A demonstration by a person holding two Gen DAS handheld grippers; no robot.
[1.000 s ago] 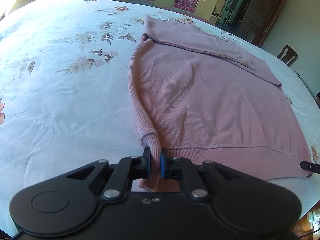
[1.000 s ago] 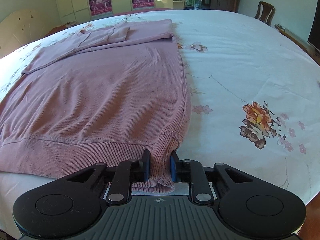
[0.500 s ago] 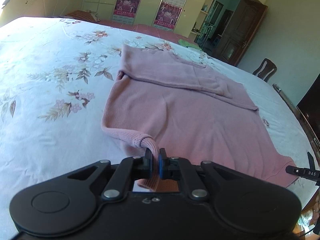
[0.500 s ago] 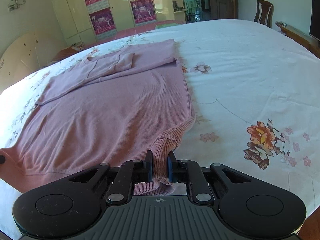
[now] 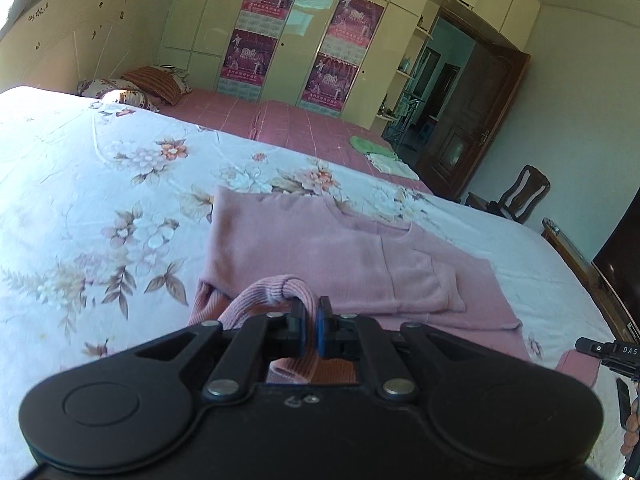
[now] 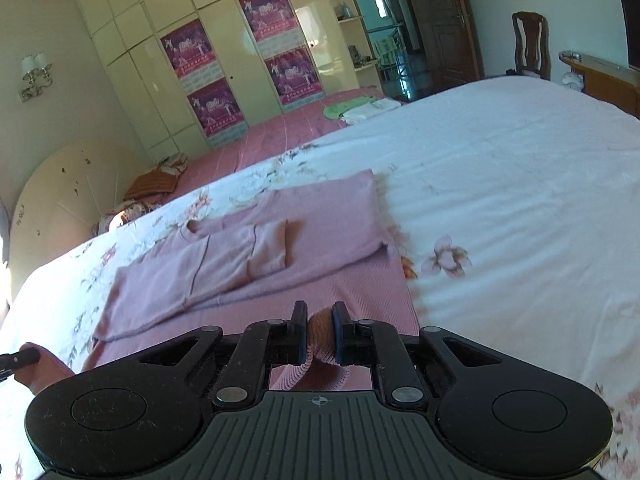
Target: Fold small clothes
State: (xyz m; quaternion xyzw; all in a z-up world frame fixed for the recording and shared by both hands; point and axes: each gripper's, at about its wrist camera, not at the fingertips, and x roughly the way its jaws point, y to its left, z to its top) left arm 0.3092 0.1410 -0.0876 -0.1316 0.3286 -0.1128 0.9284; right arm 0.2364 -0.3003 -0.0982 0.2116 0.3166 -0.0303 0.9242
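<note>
A pink knit sweater [image 5: 332, 256] lies on the floral bedsheet [image 5: 88, 184], its sleeves folded across the chest. It also shows in the right wrist view [image 6: 280, 248]. My left gripper [image 5: 310, 316] is shut on the sweater's left hem corner, lifted off the bed. My right gripper [image 6: 320, 320] is shut on the right hem corner, also lifted. The lower half of the sweater hangs up from the bed toward both grippers. The right gripper's tip [image 5: 600, 350] shows at the left view's right edge.
Pillows [image 5: 148, 86] lie at the head of the bed. A wardrobe with pink posters [image 5: 304, 40] stands behind. Small green and white clothes [image 6: 356, 110] lie on the red blanket. A wooden chair [image 6: 530, 46] and a door stand at the right.
Both grippers have lifted the hem corners off the bed and carried them forward toward the collar. The views tilted up, showing more of the room.
</note>
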